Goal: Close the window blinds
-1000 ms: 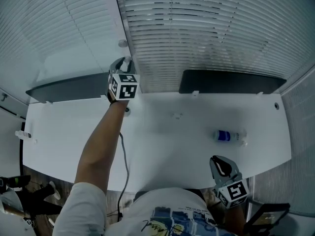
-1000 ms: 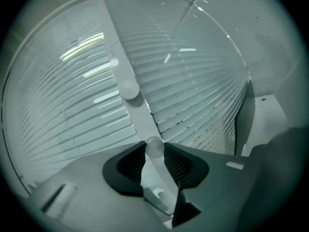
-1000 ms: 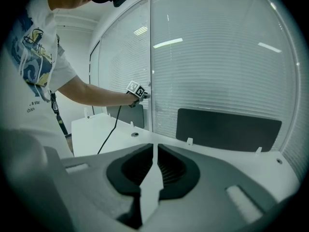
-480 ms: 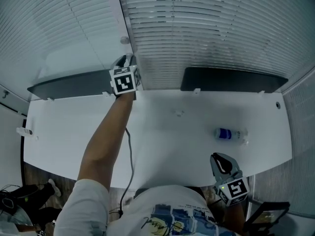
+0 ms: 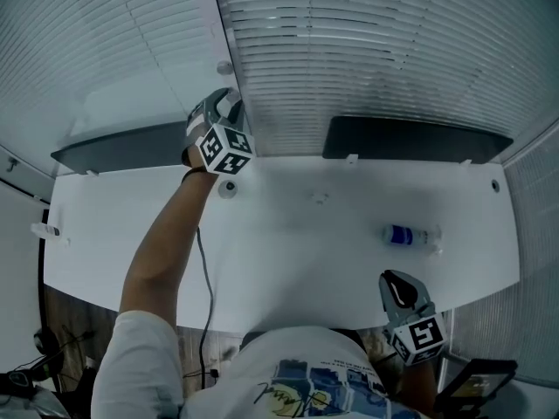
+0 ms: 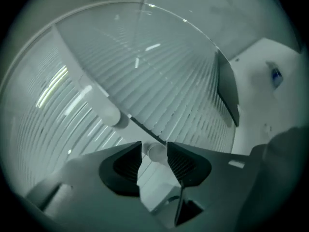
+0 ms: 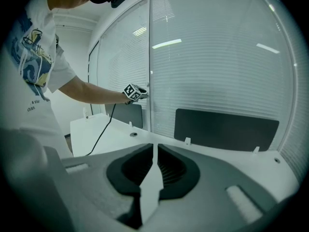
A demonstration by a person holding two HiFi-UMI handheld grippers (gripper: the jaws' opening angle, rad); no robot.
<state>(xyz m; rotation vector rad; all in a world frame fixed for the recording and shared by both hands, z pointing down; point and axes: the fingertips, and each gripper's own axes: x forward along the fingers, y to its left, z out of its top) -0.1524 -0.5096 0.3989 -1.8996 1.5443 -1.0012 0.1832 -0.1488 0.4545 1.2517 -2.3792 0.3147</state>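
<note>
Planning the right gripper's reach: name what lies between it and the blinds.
Head view: beyond the right gripper, a bottle lies on the white desk; a dark panel stands before the blinds.

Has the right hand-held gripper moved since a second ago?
No. The right hand-held gripper sits at the same spot by the desk edge, near the bottle.

bottle (image 5: 408, 238) on desk (image 5: 279, 260) rt, blinds (image 5: 367, 59) behind
</note>
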